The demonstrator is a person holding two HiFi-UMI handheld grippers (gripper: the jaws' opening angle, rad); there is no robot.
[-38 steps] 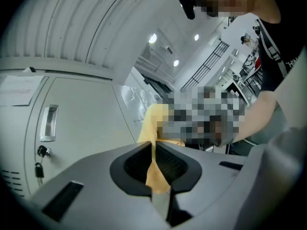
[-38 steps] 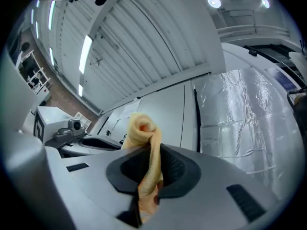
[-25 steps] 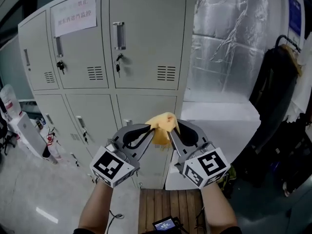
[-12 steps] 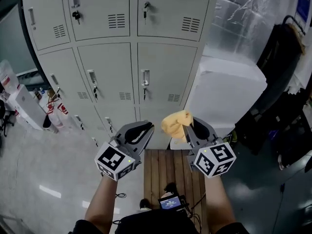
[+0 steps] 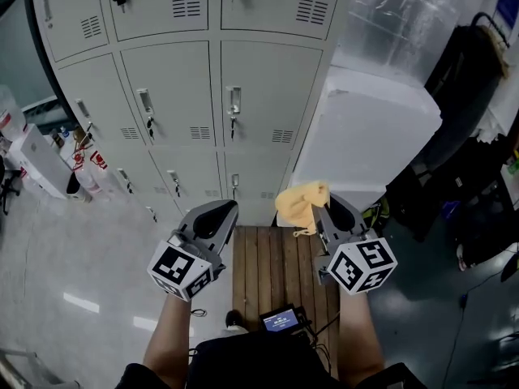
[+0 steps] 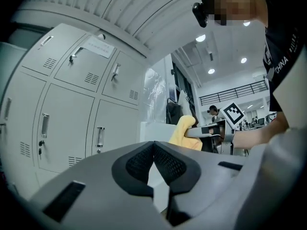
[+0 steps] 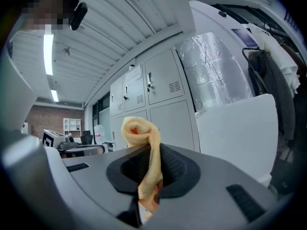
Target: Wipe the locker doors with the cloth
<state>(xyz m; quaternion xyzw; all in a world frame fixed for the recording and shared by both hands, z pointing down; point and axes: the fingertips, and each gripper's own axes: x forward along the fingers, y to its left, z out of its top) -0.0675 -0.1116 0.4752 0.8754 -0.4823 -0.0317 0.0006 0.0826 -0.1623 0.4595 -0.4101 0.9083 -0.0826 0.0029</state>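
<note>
Grey lockers [image 5: 174, 108] ahead; right gripper [image 5: 323, 211], just off their base, pinches yellow cloth [image 5: 298, 204]; left gripper [image 5: 219, 215] closed, empty. Best: press cloth flat to door [image 5: 263, 96], overlapping strokes.

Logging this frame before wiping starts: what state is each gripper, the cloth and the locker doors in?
left gripper: shut, empty.
right gripper: shut on the cloth.
locker doors: all closed.
cloth: bunched, pinched between the right fingers, not touching the locker doors.
</note>
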